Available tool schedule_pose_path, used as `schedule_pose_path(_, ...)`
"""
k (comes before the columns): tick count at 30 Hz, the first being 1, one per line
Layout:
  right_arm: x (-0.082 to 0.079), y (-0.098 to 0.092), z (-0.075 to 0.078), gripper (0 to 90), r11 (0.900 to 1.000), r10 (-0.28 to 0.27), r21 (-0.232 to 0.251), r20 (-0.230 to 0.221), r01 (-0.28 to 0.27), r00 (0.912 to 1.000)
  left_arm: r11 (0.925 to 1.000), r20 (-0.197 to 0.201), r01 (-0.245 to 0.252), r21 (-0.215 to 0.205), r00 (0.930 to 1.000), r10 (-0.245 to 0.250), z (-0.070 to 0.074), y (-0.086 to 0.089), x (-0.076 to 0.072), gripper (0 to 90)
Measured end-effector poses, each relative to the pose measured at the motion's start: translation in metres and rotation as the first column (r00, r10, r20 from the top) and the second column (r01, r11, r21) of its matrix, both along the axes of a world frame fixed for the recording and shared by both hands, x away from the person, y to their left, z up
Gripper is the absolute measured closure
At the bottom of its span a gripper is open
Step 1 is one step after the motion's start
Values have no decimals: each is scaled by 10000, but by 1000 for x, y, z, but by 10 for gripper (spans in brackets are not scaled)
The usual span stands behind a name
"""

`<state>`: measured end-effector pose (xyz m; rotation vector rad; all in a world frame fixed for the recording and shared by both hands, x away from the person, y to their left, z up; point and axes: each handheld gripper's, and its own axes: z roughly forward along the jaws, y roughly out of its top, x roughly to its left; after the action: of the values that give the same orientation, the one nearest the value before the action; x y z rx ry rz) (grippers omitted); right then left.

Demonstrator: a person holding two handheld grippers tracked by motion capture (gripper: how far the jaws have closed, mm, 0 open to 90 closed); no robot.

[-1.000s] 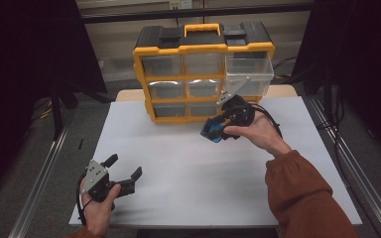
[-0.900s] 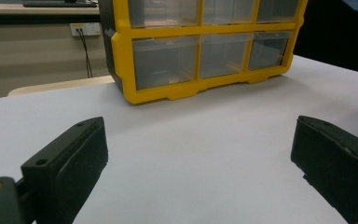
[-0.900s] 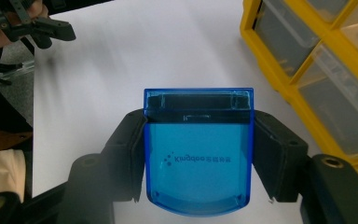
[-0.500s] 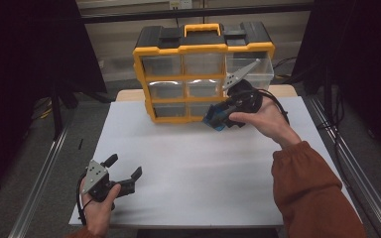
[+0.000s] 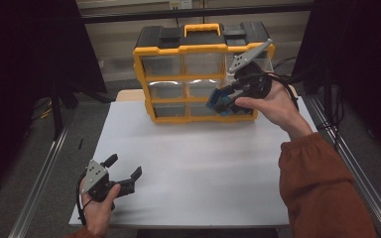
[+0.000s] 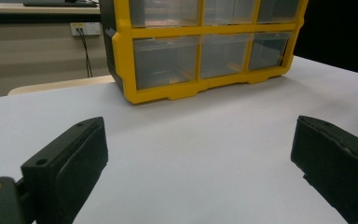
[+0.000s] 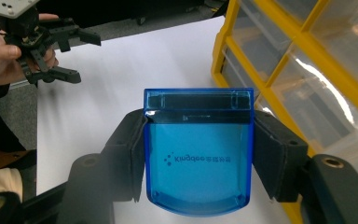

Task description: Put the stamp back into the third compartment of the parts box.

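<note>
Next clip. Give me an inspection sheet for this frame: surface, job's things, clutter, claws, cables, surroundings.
Surface: white table top, bare in the middle.
Job's things: yellow and black drawer organizer at the far edge, clear drawers; blue translucent box with printed lettering.
Clutter: nothing seen.
Claws: right claw raised before the organizer, shut on the blue box; left claw low at the near left corner, open, holding nothing.
Cables: black cable trailing from the right claw.
Surroundings: dark curtains, metal floor rails.
</note>
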<state>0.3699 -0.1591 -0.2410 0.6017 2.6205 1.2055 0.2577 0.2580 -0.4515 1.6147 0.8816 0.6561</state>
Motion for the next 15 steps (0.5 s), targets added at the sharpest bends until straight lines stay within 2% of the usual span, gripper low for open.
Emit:
schedule_pose_path(4,1,-6,11,414,10000,-7,-16,131,7,9999,10000,-11,50,-18,10000,-50,0,0,1,39)
schedule_pose_path(12,3,-19,29,414,9990,-422,-103,203,424,9989,10000,-31,-34,50,10000,34,0,-1,0,40)
schedule_pose_path(15,3,-23,35,413,9987,-473,-194,411,482,9980,10000,-45,-5,73,10000,5,0,0,1,40)
